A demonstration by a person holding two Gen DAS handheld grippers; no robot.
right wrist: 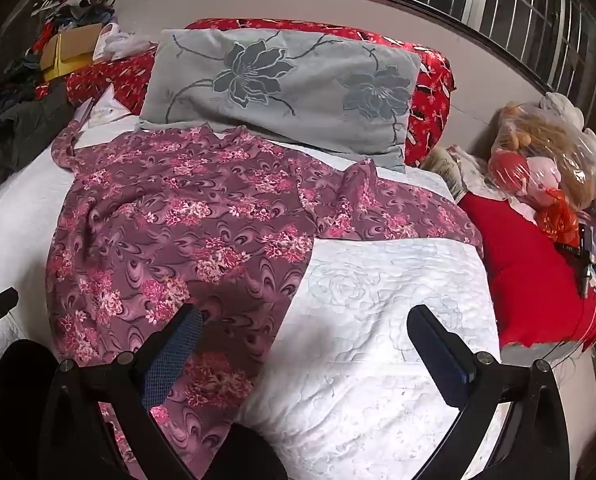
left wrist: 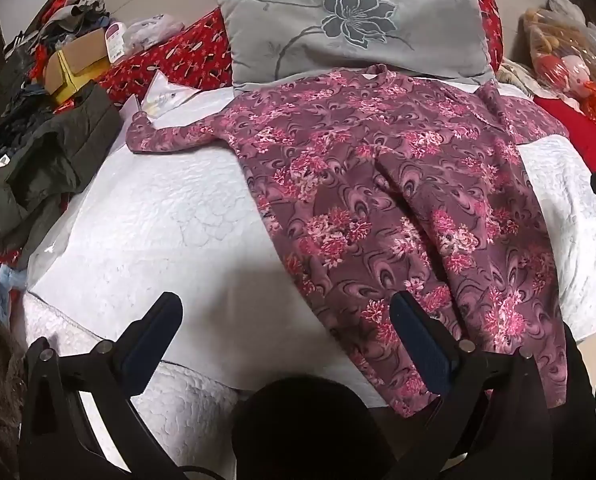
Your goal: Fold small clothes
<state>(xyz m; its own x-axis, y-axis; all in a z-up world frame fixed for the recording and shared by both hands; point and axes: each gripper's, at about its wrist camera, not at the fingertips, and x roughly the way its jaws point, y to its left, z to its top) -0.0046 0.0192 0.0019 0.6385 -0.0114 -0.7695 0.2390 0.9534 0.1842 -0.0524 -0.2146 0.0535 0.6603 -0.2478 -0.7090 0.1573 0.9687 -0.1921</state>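
Purple floral shirt (left wrist: 397, 200) lies spread flat on the white quilt (left wrist: 158, 220), collar up against the grey flower pillow (left wrist: 353, 28), one sleeve stretched out to the left. Left gripper (left wrist: 286, 320) hovers above the near edge of the quilt, fingers wide apart, holding nothing; shirt hem sits under and ahead of its right finger (left wrist: 421, 344), bare quilt ahead of the other. Right gripper (right wrist: 305, 336) also spread wide and holding nothing, shirt body ahead-left under its left finger (right wrist: 178, 352), white quilt ahead-right. Red cloth (right wrist: 529, 268) and bagged doll (right wrist: 545, 168) off to its right. Dark jacket (left wrist: 50, 160) far left of the left gripper.
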